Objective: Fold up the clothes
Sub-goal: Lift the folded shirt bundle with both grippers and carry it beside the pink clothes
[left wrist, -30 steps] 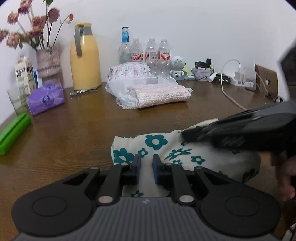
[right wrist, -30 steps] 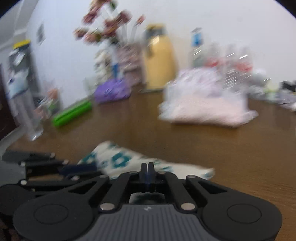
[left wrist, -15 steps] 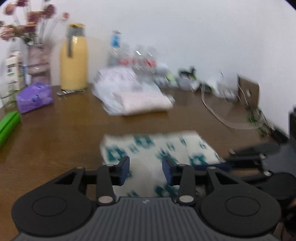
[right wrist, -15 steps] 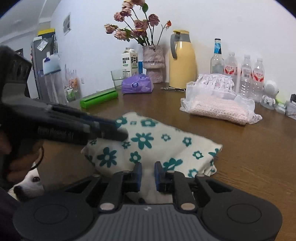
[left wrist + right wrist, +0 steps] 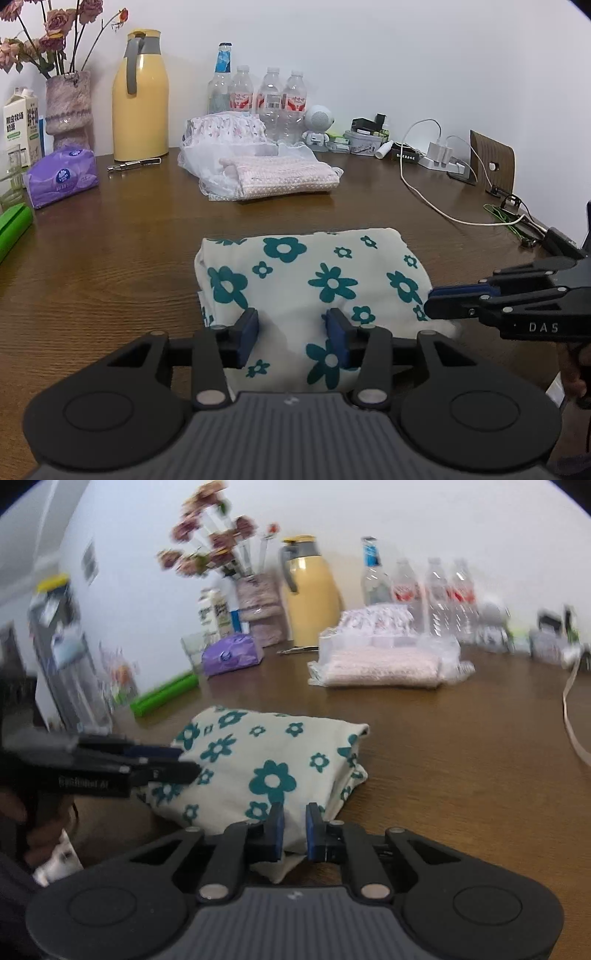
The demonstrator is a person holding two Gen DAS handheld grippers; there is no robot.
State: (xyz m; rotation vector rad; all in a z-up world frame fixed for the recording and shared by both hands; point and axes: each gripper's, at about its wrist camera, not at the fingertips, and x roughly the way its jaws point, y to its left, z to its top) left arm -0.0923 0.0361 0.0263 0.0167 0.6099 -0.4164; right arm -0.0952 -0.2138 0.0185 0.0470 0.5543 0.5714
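Flowered cloth (image 5: pixel 314 284) now lies folded and flat on the brown table (image 5: pixel 110 258). A second ago the left gripper (image 5: pixel 293 338) was nearly shut; now it is wide open. The right gripper (image 5: pixel 294 827) has a small gap and holds nothing, so this fold looks done.

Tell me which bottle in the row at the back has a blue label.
The leftmost bottle, taller with a blue neck label, beside the yellow thermos jug; the three other bottles have red labels.
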